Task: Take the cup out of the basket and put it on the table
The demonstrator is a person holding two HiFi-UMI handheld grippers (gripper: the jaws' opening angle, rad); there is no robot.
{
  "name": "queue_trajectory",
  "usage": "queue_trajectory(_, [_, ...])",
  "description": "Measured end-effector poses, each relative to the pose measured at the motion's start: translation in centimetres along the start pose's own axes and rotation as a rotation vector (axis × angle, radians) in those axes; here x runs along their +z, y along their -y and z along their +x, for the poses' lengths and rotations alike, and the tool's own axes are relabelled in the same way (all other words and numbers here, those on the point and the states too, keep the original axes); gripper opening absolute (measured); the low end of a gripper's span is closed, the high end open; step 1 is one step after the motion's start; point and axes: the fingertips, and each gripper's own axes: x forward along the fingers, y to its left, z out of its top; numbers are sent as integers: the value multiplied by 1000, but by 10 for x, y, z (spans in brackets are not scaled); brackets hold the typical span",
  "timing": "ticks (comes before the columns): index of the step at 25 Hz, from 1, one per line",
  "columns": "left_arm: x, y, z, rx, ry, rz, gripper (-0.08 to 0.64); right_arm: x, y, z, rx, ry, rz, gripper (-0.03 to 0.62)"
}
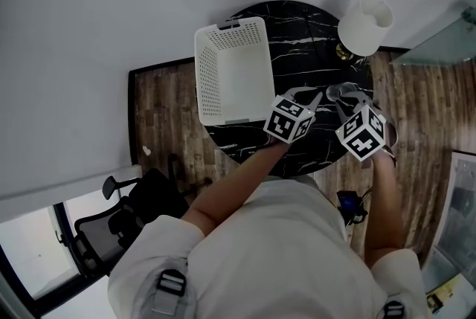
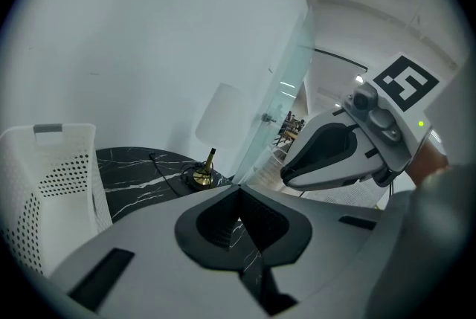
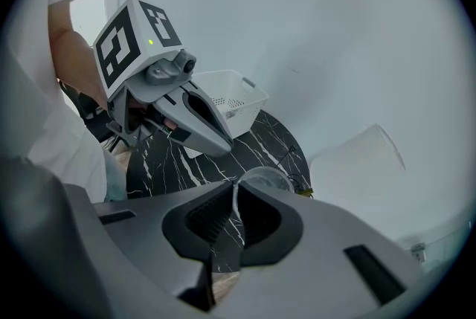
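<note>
A clear cup (image 3: pixel 265 179) is pinched by its rim between the jaws of my right gripper (image 3: pixel 236 191), which is shut on it. From the head view, the cup (image 1: pixel 337 92) is over the right part of the round black marble table (image 1: pixel 297 35), in front of the right gripper (image 1: pixel 345 97). I cannot tell whether it touches the tabletop. The white perforated basket (image 1: pixel 232 72) stands on the table's left side with nothing visible inside. My left gripper (image 1: pixel 315 97) hovers between basket and cup, jaws shut with nothing in them (image 2: pixel 239 195).
A lamp with a white shade (image 1: pixel 366 24) and brass base (image 2: pixel 202 176) stands at the table's far right, its cord lying on the top. A black office chair (image 1: pixel 126 217) is on the wooden floor at lower left. A white wall rises behind the table.
</note>
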Motion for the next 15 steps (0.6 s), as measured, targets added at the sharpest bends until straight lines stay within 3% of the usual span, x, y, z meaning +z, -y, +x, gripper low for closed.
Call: queue_trajectory(15, [-36, -18, 58, 1, -52, -66, 6, -45, 4, 64, 52, -83, 16, 23])
